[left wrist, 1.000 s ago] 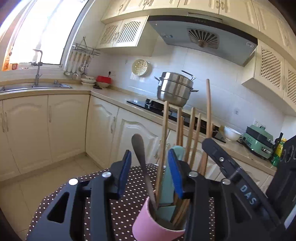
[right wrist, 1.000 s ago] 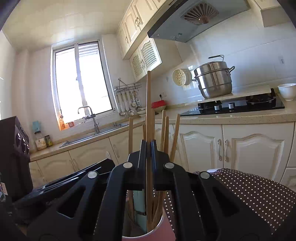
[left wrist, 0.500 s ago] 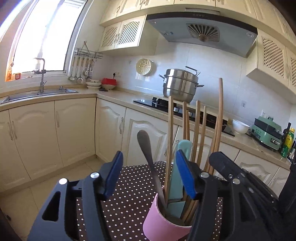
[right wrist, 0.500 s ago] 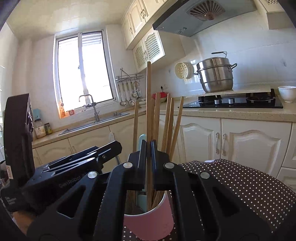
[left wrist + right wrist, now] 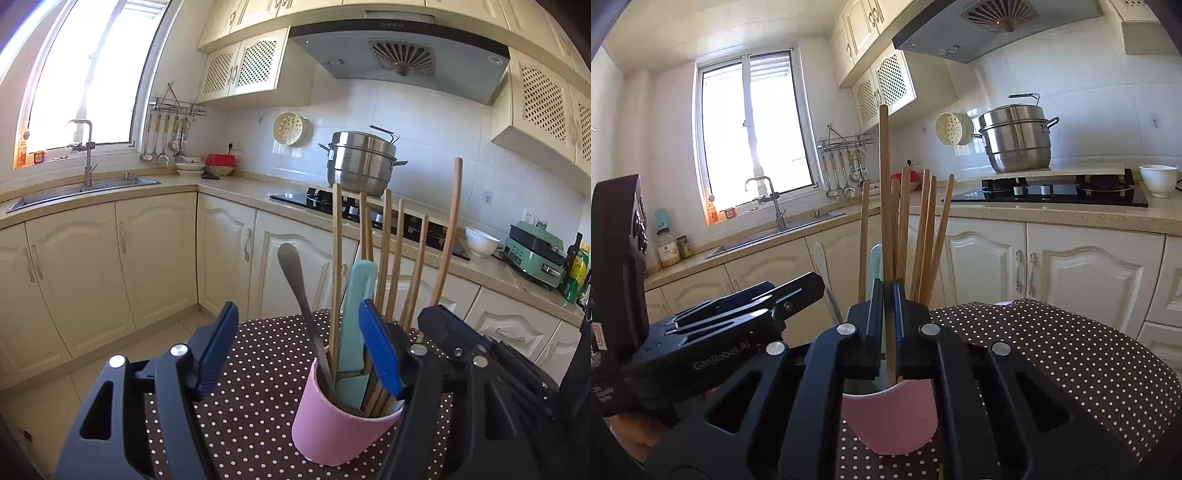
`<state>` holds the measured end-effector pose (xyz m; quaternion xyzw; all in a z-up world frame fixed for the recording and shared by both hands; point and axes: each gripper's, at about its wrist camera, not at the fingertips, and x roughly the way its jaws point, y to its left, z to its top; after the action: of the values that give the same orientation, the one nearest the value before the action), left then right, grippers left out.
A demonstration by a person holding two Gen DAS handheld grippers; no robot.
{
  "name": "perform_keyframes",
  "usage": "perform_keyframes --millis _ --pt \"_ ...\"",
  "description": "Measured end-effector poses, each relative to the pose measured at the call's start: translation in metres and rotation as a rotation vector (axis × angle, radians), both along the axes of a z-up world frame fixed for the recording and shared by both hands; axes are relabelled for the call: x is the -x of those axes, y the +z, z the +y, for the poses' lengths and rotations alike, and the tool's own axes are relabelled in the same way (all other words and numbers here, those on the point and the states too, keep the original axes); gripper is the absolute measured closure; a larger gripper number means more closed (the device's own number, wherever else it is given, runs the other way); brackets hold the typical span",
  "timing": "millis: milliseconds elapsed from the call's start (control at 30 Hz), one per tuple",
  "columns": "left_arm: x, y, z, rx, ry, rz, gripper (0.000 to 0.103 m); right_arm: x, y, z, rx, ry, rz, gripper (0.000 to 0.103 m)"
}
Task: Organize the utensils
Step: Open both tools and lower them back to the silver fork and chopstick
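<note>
1. I'm in a cream kitchen – an L-shaped counter point(image 5: 229, 184) runs from the sink point(image 5: 85, 186) under the bright window round to the black hob point(image 5: 1052, 192), where a steel steamer pot point(image 5: 364, 162) sits under the range hood point(image 5: 399, 55).
2. Below me is the table, covered in a brown cloth with white dots point(image 5: 258, 387); its rounded edge falls away to pale floor tiles on my left and toward the cabinet doors ahead.
3. The pink cup point(image 5: 340, 424) stands on that cloth, tilted a little in the left view, holding wooden chopsticks, a mint-green handle point(image 5: 356, 314) and a metal spoon handle point(image 5: 295, 288).
4. My right gripper point(image 5: 888, 325) is pinched shut on the tallest chopstick point(image 5: 884, 192), which stands upright with its lower end down inside the cup.
5. My left gripper point(image 5: 299, 350) stands wide open – the right blue pad point(image 5: 376, 350) is just beside the cup's rim, the left pad well apart from it over bare cloth.
6. Hard to make out: the cup's base from the right view, cut off behind my own fingers, and whatever sits at the bottom of the cup.
7. Small stuff: a white bowl point(image 5: 1158, 179) beside the hob, ladles hanging on a wall rack point(image 5: 166, 140).
</note>
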<state>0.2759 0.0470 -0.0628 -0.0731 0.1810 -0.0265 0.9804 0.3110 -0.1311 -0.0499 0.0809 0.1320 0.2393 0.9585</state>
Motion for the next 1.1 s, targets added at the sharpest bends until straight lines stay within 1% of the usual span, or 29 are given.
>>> perform_keyframes --millis 367,433,500,800,900,933,1033,1100 --pt "0.026 0.006 -0.005 -0.017 -0.004 -0.002 0.034 0.008 0.002 -0.004 0.014 -0.029 0.047 0.095" --pt "0.031 0.008 -0.006 -0.019 -0.002 -0.002 0.033 0.01 0.003 -0.005 0.015 -0.033 0.053 0.088" --pt "0.036 0.009 -0.006 -0.02 -0.003 -0.001 0.033 0.015 0.004 -0.008 0.014 -0.042 0.052 0.087" --pt "0.059 0.016 -0.014 -0.021 -0.02 0.015 0.032 0.04 0.014 -0.021 0.022 -0.058 0.053 0.087" --pt "0.067 0.014 -0.021 -0.034 -0.051 0.048 0.032 0.051 0.015 -0.026 0.031 -0.062 0.067 0.086" --pt "0.068 0.012 -0.025 -0.04 -0.062 0.066 0.032 0.054 0.015 -0.028 0.036 -0.062 0.075 0.083" --pt "0.071 0.002 -0.036 -0.054 -0.116 0.149 0.031 0.061 0.009 -0.035 0.07 -0.061 0.125 0.076" --pt "0.073 -0.007 -0.041 -0.063 -0.125 0.2 0.031 0.065 0.002 -0.039 0.103 -0.059 0.173 0.076"
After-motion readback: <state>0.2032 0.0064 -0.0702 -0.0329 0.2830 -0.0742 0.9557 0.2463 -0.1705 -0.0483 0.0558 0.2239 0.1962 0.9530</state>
